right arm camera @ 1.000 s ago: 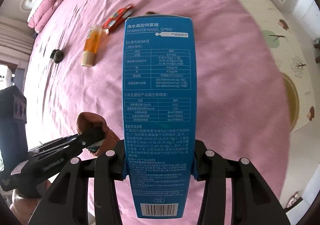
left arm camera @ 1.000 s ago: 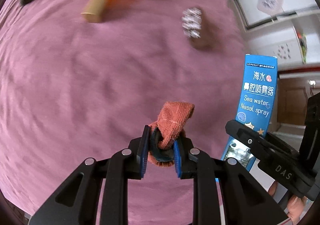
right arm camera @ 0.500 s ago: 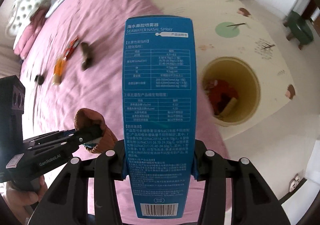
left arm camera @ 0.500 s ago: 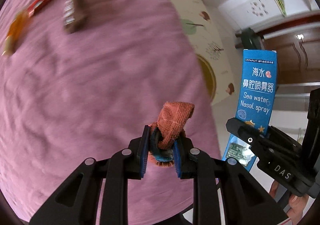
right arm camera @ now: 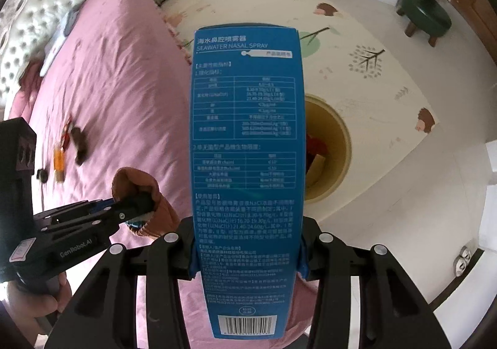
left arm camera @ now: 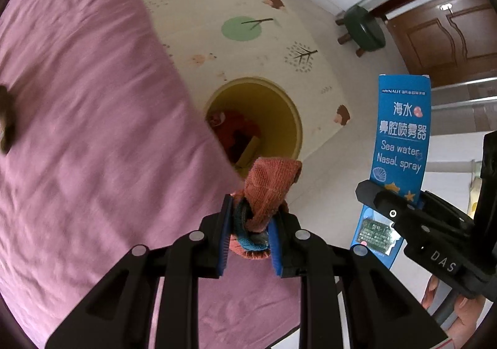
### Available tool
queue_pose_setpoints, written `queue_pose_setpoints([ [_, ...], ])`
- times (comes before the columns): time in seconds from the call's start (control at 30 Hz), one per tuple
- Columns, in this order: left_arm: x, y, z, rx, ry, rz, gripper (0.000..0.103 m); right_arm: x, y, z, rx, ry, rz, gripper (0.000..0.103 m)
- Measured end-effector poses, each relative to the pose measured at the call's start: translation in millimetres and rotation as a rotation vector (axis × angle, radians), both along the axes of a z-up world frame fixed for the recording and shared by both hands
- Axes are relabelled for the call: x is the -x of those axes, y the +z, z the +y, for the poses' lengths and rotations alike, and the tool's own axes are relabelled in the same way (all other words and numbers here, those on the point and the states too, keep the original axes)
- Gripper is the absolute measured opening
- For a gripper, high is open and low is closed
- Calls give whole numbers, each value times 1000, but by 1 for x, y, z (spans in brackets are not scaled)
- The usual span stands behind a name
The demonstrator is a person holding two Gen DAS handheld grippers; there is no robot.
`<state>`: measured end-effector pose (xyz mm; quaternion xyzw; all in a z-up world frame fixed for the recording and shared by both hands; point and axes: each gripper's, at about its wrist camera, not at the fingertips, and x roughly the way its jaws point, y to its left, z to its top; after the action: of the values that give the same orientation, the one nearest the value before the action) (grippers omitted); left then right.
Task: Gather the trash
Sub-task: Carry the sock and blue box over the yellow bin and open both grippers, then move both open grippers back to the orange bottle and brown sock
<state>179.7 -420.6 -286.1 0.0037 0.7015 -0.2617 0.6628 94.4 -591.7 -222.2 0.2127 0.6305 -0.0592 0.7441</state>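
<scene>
My left gripper (left arm camera: 248,234) is shut on a rolled orange sock (left arm camera: 268,187) with a blue-green cuff, held over the bed's edge. It also shows in the right wrist view (right arm camera: 136,209). My right gripper (right arm camera: 247,256) is shut on a tall blue nasal spray box (right arm camera: 245,147), held upright; the box also shows in the left wrist view (left arm camera: 400,144). A yellow round bin (left arm camera: 285,113) stands on the floor beside the bed, with red trash inside. In the right wrist view the bin (right arm camera: 337,144) is half hidden behind the box.
The pink bed (right arm camera: 118,94) still carries an orange bottle (right arm camera: 58,162), a red wrapper (right arm camera: 66,131), a brown item (right arm camera: 79,147) and a small black thing (right arm camera: 42,175). A green stool (left arm camera: 362,27) stands by a wooden door (left arm camera: 441,35). A patterned play mat (right arm camera: 357,38) covers the floor.
Both grippers have swung right from over the bed toward the floor, keeping their loads. The yellow bin has come into view and closer; the bed's trash has slid left.
</scene>
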Motion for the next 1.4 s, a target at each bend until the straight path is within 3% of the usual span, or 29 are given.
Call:
queue_pose_setpoints([
  [0.27, -21, -15, -52, 23, -38, 9, 23, -9, -19, -37, -5, -55, 15, 44],
  [0.3, -22, -16, -57, 22, -45, 5, 29, -11, -21, -41, -9, -58, 14, 45],
  [0.37, -26, -16, -64, 11, -47, -9, 64, -14, -21, -48, 9, -73, 4, 48],
  [0.4, -27, -15, -64, 7, -38, -26, 82, -16, -20, -51, 24, -79, -4, 57],
  [0.5, -32, -13, -60, 13, -22, -23, 83, -20, -16, -60, 51, -103, -23, 65],
  [0.8, -31, -8, -38, -15, -12, -38, 83, -27, -13, -50, 21, -82, -19, 63],
  [1.07, -32, 11, 14, -35, 50, -68, 83, -36, 4, -1, -9, 2, -48, 63],
  [1.4, -36, 42, 118, -77, 193, -132, 83, -62, 24, 96, -62, 166, -89, 63],
])
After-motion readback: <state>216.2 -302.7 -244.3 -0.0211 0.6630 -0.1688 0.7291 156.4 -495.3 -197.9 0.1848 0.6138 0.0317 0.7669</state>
